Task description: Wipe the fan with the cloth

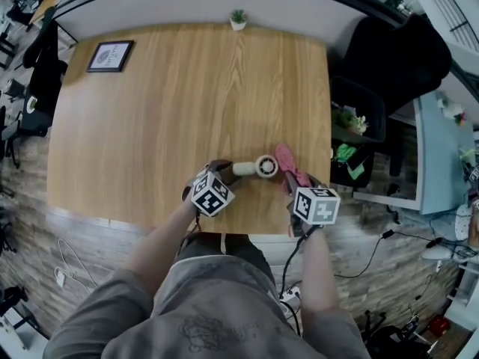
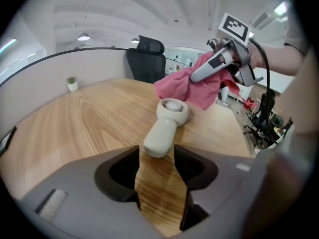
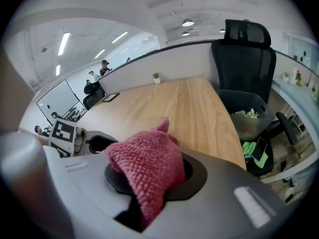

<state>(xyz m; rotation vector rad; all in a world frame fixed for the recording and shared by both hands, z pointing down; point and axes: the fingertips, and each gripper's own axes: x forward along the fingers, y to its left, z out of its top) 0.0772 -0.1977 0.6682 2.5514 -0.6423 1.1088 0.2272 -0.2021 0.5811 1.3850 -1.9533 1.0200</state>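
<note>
The round-cornered light wooden table [image 1: 150, 118] carries the job near its front edge, at about 5 o'clock from its middle. My right gripper [image 3: 149, 183] is clamped tight on the knitted pink cloth [image 3: 149, 168], which bunches out of its jaws. The cloth hangs at 3 o'clock of the head of the small cream handheld fan [image 1: 258, 167]; I cannot tell whether it touches. The fan lies flat with its handle pointing to 9 o'clock, the end sitting at the tips of my left gripper [image 2: 157, 158], whose jaws stand apart and do not squeeze it. By my reading the cloth is fetched and brought up, while the wiping itself is left.
</note>
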